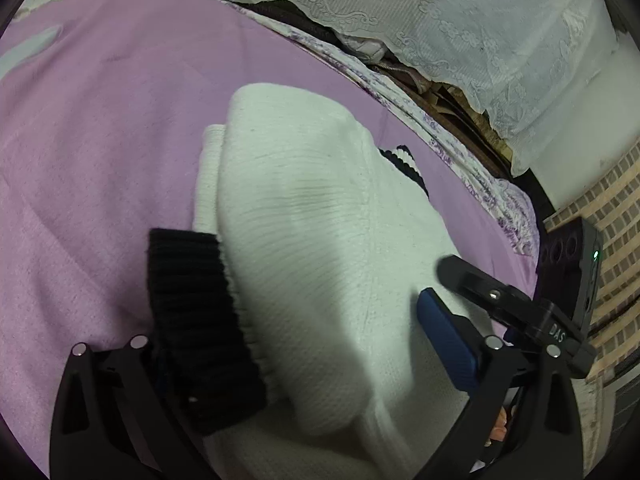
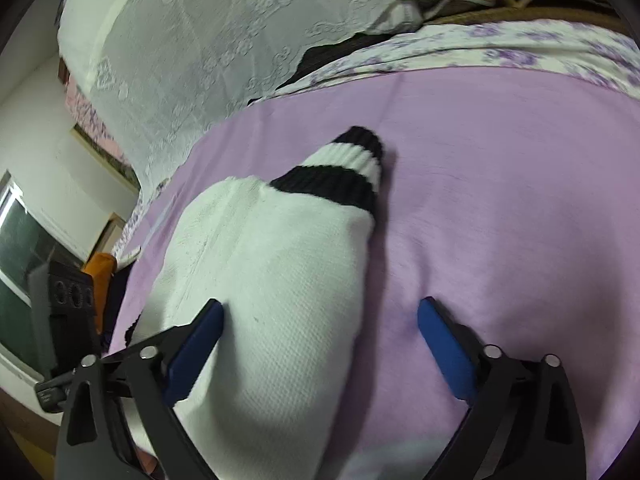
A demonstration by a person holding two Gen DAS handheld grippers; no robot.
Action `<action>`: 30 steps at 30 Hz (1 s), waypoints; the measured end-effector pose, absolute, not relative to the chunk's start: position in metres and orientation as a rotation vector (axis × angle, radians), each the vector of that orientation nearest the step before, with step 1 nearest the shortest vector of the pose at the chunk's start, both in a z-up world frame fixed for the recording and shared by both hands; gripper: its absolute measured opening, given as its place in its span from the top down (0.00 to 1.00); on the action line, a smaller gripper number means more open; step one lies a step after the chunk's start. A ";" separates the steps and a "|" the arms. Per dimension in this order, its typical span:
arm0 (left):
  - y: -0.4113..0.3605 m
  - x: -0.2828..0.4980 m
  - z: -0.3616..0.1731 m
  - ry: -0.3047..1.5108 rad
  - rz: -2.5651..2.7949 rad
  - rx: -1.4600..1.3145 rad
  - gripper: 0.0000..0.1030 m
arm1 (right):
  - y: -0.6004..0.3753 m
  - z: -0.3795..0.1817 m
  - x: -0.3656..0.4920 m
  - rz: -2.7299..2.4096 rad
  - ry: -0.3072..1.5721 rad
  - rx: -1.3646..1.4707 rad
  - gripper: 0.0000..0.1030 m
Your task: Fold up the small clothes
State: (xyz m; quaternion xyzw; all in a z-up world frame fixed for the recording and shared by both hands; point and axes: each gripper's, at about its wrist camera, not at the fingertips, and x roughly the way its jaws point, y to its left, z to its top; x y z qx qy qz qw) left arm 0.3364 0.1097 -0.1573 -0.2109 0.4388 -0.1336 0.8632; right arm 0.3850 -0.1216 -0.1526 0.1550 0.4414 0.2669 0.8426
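Observation:
A white knit sweater [image 1: 312, 248] lies bunched on a purple blanket [image 1: 92, 152]. Its black ribbed cuff [image 1: 196, 320] drapes over my left gripper's left finger and hides that pad. My left gripper [image 1: 292, 312] stands wide, the sweater between its fingers, and the right blue pad [image 1: 444, 340] rests at the cloth's edge without squeezing. In the right wrist view a sleeve ends in a black-and-white striped cuff [image 2: 348, 168]. My right gripper [image 2: 322, 306] is open. Its left pad [image 2: 196, 348] touches the white sweater [image 2: 264, 280] and its right pad [image 2: 444, 348] hangs over the blanket [image 2: 500, 200].
A white lace cover [image 1: 440, 20] and a purple-flowered sheet edge [image 1: 460, 160] run along the back. Brick-patterned flooring [image 1: 616, 208] shows beyond the bed's right edge. In the right wrist view a window [image 2: 24, 248] and an orange object [image 2: 102, 280] sit at the left.

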 end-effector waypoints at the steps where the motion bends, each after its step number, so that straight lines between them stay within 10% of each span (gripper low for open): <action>1: 0.106 0.336 -0.157 0.914 -0.280 -0.428 0.14 | -0.115 -0.153 0.385 0.582 0.932 0.308 0.17; 10: 0.102 0.327 -0.147 0.829 -0.251 -0.417 0.38 | -0.107 -0.137 0.368 0.606 0.844 0.266 0.51; 30: 0.031 0.282 -0.125 0.788 -0.387 -0.347 0.55 | -0.177 -0.105 0.312 0.542 0.781 0.271 0.55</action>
